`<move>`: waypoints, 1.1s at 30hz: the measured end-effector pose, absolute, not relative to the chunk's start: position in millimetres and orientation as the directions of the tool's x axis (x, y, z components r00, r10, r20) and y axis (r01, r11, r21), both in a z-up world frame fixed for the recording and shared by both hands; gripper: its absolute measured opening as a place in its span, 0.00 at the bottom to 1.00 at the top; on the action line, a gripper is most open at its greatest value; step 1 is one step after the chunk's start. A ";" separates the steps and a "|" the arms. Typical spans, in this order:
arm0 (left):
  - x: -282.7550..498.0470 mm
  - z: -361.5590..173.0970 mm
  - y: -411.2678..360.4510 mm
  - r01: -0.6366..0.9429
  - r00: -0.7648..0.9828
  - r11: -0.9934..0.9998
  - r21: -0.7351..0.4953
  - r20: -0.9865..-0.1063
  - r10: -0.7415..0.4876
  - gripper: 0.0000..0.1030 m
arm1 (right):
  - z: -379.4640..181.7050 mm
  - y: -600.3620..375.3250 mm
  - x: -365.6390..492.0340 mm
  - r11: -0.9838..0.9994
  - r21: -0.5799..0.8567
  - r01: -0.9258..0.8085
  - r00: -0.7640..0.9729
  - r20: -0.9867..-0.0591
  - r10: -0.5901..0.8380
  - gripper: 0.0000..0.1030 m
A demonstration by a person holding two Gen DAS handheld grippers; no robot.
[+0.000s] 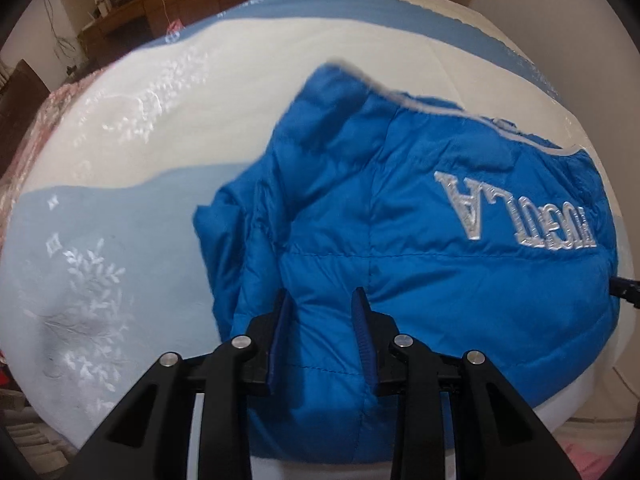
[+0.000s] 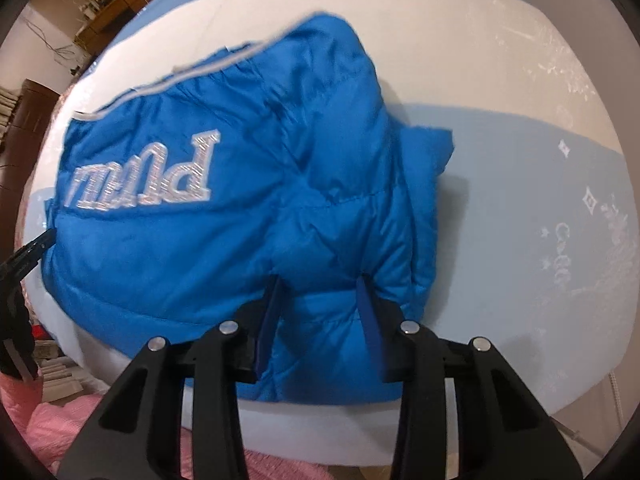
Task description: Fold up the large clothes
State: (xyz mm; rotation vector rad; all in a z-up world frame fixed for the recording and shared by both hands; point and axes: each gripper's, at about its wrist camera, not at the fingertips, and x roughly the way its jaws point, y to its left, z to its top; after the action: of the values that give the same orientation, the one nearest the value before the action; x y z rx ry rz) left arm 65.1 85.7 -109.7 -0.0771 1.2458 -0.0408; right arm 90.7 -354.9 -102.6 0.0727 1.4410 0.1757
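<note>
Two grippers work the near edge of one bright blue puffer jacket [image 1: 420,240], a quilted, slightly glossy garment lying folded into a thick, rounded bundle on a bedspread [image 1: 120,152]. The bedspread is smooth cloth in wavy bands of white and pale blue, stitched with shiny white leaf sprigs and small diamond stars. At its far left edge, in the left wrist view, lies a crinkled pink patterned cloth [image 1: 36,128], and beyond that dark wooden furniture [image 1: 132,12] against a pale wall.

The left gripper [image 1: 323,300] sits at the jacket's near hem, left of centre. Its black fingers with ribbed blue pads [image 1: 365,332] stand moderately apart, and a puffy roll of the hem bulges up between them; I cannot tell whether the pads are pressing it. To the left of the gripper the jacket's side is bunched into soft vertical folds. To the right, raised silver embroidered letters run upside down across the back, under a grey piped seam.

In the right wrist view the lettering lies to the left, and the right gripper [image 2: 320,292] meets the hem [image 2: 324,320] toward the jacket's [image 2: 224,248] right side. Its blue pads [image 2: 370,328] are likewise parted with padded fabric filling the gap; whether they are pinching it is unclear. A folded sleeve end [image 2: 428,156] juts rightward onto the pale blue band [image 2: 520,208]. Fuzzy pink fabric [image 2: 48,420] shows below the bed edge.
</note>
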 end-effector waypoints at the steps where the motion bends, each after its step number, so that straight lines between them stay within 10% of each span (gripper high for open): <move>1: 64.8 -112.3 86.3 -0.014 0.317 0.996 -0.087 -0.945 -0.078 0.32 | -110.6 -354.3 91.1 0.984 0.163 -0.067 0.116 -0.979 0.170 0.36; 11: 72.3 -99.4 89.9 -0.041 0.321 0.995 -0.089 -0.944 -0.071 0.32 | -97.6 -339.0 88.2 0.988 0.144 -0.049 0.145 -0.978 0.150 0.36; 14: 66.9 -80.4 114.4 -0.084 0.352 0.991 -0.102 -0.934 -0.066 0.58 | -81.1 -339.9 80.3 0.985 0.168 -0.049 0.167 -0.970 0.174 0.37; 17: 65.6 -83.1 134.2 -0.110 0.344 0.989 -0.101 -0.937 -0.058 0.61 | -79.8 -338.4 75.7 0.981 0.187 -0.045 0.156 -0.969 0.192 0.37; 25: 65.0 -122.3 151.8 -0.164 0.286 0.915 -0.368 -0.906 -0.313 0.65 | -91.4 -339.9 77.9 0.985 0.170 -0.041 0.136 -0.975 0.174 0.37; 29: 70.5 -132.4 144.4 -0.169 0.273 0.904 -0.392 -0.900 -0.339 0.65 | -99.4 -331.3 84.1 0.989 0.142 -0.045 0.125 -0.981 0.147 0.37; 33: 71.7 -132.5 140.2 -0.175 0.285 0.895 -0.410 -0.891 -0.353 0.45 | -108.9 -320.0 91.1 0.992 0.120 -0.034 0.115 -0.986 0.124 0.37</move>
State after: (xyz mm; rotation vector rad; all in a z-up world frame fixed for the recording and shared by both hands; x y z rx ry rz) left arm 71.7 140.2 -132.5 -0.4809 1.2912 -0.1250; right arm 91.1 -320.0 -108.9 0.0741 1.4519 0.1154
